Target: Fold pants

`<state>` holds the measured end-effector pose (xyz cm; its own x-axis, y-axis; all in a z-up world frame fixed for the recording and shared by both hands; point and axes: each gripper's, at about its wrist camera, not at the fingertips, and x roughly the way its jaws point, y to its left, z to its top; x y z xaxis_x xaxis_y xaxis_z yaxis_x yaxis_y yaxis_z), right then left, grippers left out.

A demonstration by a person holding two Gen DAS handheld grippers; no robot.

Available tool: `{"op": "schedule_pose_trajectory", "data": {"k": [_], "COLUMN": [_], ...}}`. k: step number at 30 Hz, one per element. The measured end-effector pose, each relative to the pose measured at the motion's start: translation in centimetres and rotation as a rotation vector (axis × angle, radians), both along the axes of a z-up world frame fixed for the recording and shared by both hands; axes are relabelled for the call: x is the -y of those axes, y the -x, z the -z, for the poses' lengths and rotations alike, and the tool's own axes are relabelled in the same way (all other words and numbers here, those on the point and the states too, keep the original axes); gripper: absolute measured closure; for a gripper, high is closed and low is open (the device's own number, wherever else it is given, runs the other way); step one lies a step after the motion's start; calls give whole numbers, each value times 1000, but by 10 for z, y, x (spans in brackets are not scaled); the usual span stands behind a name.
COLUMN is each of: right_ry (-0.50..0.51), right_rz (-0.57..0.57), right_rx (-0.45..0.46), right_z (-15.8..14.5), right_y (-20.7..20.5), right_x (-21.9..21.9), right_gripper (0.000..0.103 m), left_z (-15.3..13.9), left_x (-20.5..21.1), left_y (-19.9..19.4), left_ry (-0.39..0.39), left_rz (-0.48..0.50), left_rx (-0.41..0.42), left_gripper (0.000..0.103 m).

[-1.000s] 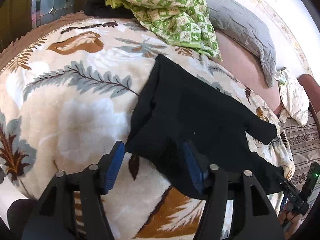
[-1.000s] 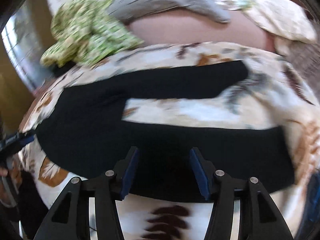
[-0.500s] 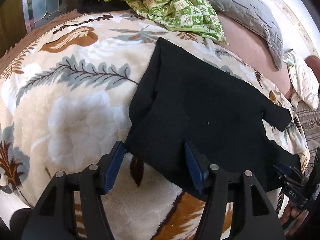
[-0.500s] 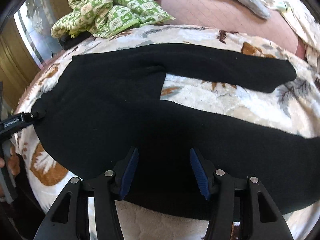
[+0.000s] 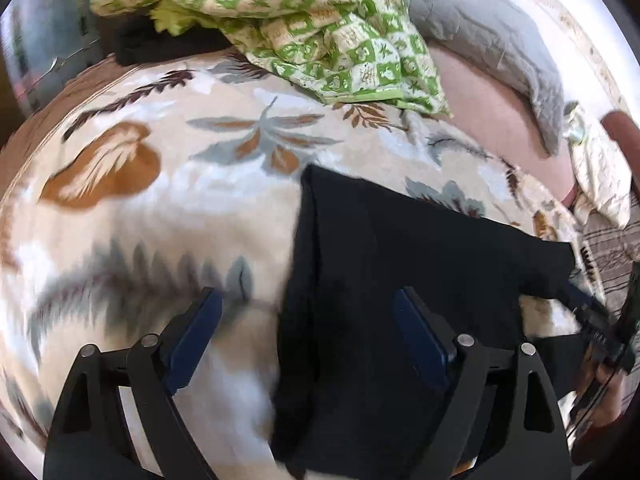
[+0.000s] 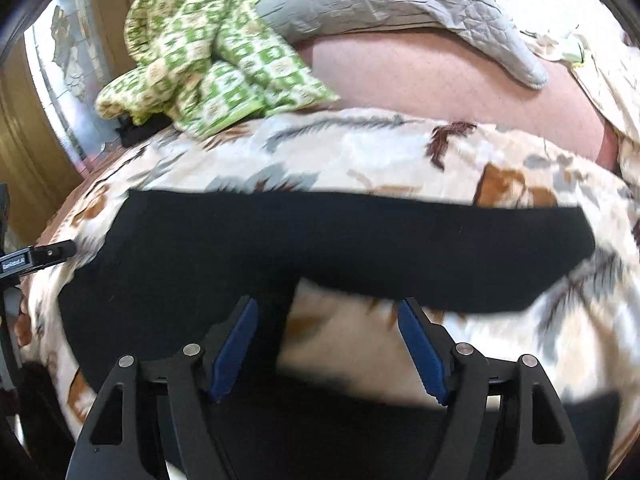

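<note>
Black pants [image 5: 400, 264] lie flat on a leaf-patterned blanket [image 5: 168, 208], waistband toward the left, legs spread apart to the right. My left gripper [image 5: 308, 320] is open and empty, over the waistband's edge. My right gripper [image 6: 326, 328] is open and empty, above the crotch, where bare blanket [image 6: 360, 344] shows between the two legs. The far leg [image 6: 440, 248] runs right; the near leg [image 6: 360, 432] passes under the right gripper. The right gripper also shows at the right edge of the left wrist view [image 5: 600, 328], and the left gripper at the left edge of the right wrist view [image 6: 36, 260].
A green checked cloth [image 5: 320, 36] is bunched at the back of the bed. A grey quilted pillow [image 6: 400, 4] and a pink sheet [image 6: 440, 80] lie behind it. A cream pillow [image 5: 600, 176] is at far right. A wooden door [image 6: 24, 152] stands left.
Both grippers have moved forward over the pants and stayed open. The left one moved to the waistband's left edge; the right one came over the gap between the legs.
</note>
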<state>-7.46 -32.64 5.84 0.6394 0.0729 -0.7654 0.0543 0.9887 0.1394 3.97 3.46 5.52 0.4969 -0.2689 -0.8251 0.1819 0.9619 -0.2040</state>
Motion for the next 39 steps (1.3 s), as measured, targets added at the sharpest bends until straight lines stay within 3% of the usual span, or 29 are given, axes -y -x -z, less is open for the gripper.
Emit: {"op": "schedule_pose_trajectory", "data": {"k": [3,7,12,18,19,20,21,22,23,24,28,33,39], "right_ry": [36,107,192,230,209,181,172,200,223,231,233,243,208], "right_rz": [-9,-89,-226,-285,-299,-316,-324,-325,-321,-314,-301,-273,-262], "right_rx": [8,-22,-63,-134,-133,-137,-136,-124,-121,-116,-33,60,75], "right_z": [-1,10,32,55,55,55,54,52,50,47,20,-22,-37], "right_y": [-32,-65,-94,-114,-115,-116,-117,-116,-115,-113,-84,-7,90], "right_x": [11,18,20,19,19,18,17,13,12,11,13,17,7], "right_gripper": [21,20,20,23,26,41,58,68,88,92,96,96,97], "left_z": [5,13,27,39,38,38,37,34,30,25,-10,-51,-41], "left_x": [5,15,30,47,52,60,64,68,69,69,55,27,11], "left_y": [-34,-63,-87,-98,-96,-94,-94,-91,-89,-86,-55,14,90], "left_ry": [-21,26,-18,-41,-58,-89,-114,-116,-106,-112,-42,51,54], "left_rz": [34,143,225,277,294,313,315,323,326,323,352,412,466], "left_rx": [-9,-30,-53,-49,-34,-21,-15,-13,-7,11,105,196,162], "left_gripper": [14,14,14,16,33,58,67,80,88,88,93,93,93]}}
